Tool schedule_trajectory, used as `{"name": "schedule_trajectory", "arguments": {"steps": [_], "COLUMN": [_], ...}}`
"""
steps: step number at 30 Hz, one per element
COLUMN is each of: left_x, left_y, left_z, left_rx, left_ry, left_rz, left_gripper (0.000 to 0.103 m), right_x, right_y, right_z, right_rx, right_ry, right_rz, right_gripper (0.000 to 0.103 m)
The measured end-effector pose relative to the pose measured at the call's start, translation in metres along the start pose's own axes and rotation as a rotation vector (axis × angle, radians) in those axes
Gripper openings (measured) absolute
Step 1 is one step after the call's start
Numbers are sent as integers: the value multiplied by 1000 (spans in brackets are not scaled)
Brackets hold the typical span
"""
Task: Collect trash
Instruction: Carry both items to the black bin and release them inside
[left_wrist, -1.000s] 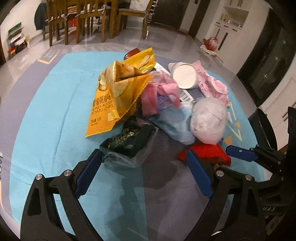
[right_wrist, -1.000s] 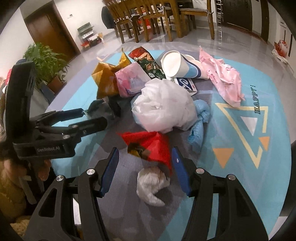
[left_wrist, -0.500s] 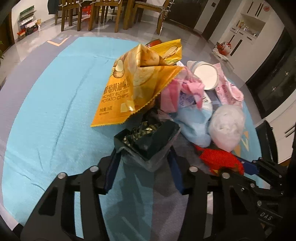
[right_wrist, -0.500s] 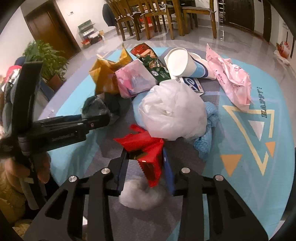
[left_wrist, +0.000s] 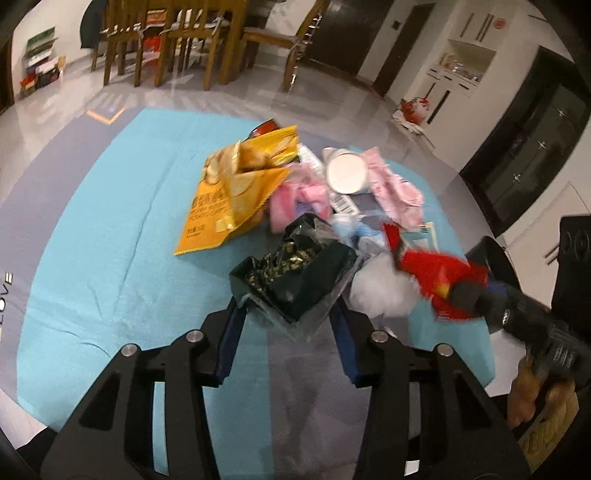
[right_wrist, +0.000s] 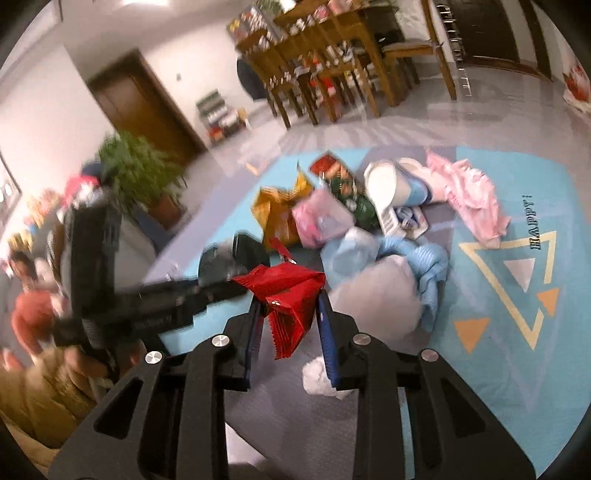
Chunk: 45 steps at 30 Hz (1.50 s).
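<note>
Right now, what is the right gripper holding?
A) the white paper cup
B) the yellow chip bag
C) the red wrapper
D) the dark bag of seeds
C: in the right wrist view the right gripper has its blue pads pressed on the red wrapper, which hangs clear of the mat.

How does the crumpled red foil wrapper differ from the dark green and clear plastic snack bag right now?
The crumpled red foil wrapper is bright red and opaque; the dark green and clear plastic snack bag is dark with see-through edges. The wrapper sits pinched in the right tongs, the bag in the left tongs. The bag looks bulkier and spreads wider between its fingers than the wrapper does. Both are crumpled trash, gripped above the teal rug.
</note>
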<state>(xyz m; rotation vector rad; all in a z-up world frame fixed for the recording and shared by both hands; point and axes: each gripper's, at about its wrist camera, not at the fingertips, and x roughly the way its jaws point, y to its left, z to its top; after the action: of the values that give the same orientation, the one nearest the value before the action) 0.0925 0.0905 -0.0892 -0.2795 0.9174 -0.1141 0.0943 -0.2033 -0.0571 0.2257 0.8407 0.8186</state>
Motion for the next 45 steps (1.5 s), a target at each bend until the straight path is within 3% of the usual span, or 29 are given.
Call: {"name": "schedule_trajectory", "arguments": {"steps": [6,13,24,32,37,40,42,45], "left_x": [-21,-21,24,88,121,142,154,161], "left_y": [-38,-108,-253,-365,-408,-424,-431,-429], "left_z": [6,11,17,17,17,15,13,13], "left_rx": [73,203,429,522,553,578,587,579], "left_ry": [-31,-31,36,175,186,214,224,225], "left_rz": [-73,-165,-338,-428,-419,-401,-386,-382], "left_gripper": [46,47,47,48,50,57,75,77], "right_x": [-69,-125,-223,-240,-245,-248,-253,-256], "right_y": [-32,-75,-163,-212,-232,-243,-249,-255], "right_z": [10,-3,-62,-100,-102,-100,-104,-110], "right_rx": [97,219,569,827,942,980,1022,1070], "right_ry": [-202,-321,-482,-464,-504,-529,-554,-575], "right_rz": [-42,-176,-554,-567,-531,-533,-518,-493], "right_gripper": [29,30,30,31,32,41,52,53]}}
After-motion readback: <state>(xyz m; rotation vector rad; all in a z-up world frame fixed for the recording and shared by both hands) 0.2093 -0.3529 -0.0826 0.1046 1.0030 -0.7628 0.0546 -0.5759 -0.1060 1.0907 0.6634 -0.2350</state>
